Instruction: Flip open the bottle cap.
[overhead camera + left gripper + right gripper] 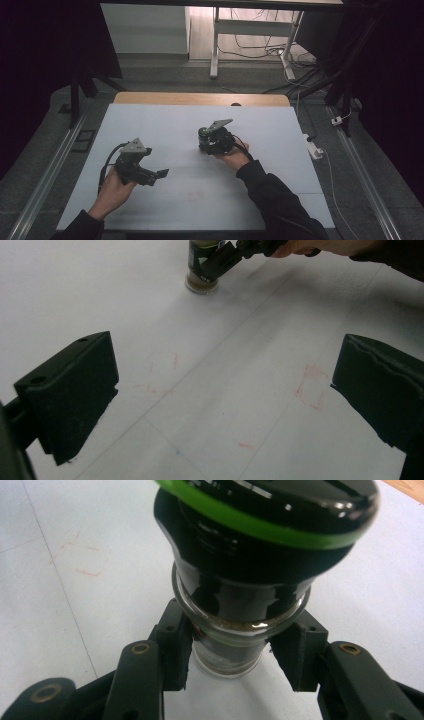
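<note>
A glass spice jar (pixel 240 630) with a black grinder cap ringed in green is standing upright on the white bench (pixel 175 200), and the right hand-held gripper (pixel 212 142) is clamping it low on the glass body, one pad on each side just under the cap's shoulder, as the right gripper view is showing. The jar's long axis is running straight up from the bench, so anything coming for the cap needs to be arriving at the top of the jar, above the right pads. The left hand-held gripper (pixel 161 173) is sitting well apart from the jar, nearer the person's edge of the bench, with its jaws standing wide and nothing between them. In the left gripper view the jar (pixel 202 275) is appearing far ahead and a little left of centre (its base plainly resting on the bench, its cap cut off by the frame's top edge), with faint red marks (pixel 310 387) lying between it and the open jaws. The free left hand-held gripper looks like the one due to be travelling toward the jar.
</note>
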A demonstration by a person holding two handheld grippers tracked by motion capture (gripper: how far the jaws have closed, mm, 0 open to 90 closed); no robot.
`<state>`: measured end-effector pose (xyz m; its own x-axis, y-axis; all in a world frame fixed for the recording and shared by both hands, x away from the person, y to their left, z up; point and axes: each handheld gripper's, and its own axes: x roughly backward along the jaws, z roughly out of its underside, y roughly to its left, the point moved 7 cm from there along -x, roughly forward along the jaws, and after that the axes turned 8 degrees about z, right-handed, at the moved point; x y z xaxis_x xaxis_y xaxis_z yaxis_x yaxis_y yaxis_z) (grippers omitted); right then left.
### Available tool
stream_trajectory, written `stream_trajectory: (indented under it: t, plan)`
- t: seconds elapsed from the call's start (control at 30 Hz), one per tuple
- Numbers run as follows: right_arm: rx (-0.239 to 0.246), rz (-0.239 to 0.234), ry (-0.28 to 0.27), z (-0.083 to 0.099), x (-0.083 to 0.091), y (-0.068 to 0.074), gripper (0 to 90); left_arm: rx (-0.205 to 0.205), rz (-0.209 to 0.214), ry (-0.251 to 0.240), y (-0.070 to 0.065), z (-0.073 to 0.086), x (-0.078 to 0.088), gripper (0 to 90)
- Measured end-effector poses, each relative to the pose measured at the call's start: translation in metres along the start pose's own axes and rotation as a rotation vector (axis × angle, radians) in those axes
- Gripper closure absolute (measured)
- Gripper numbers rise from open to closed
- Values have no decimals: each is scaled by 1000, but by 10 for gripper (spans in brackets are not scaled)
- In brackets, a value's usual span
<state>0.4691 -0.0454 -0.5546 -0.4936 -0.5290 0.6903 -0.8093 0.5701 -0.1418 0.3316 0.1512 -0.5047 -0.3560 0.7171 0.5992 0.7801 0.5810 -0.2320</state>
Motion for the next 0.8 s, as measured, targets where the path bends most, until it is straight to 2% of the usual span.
stream_trajectory:
  t: [0.47, 0.8]
  plan:
    - [2, -1, 0, 0, 0, 0, 529, -28, 8, 15, 8, -29, -30, 0]
    - [3, -2, -1, 0, 0, 0, 529, -67, 42, 4, 12, -51, -52, 0]
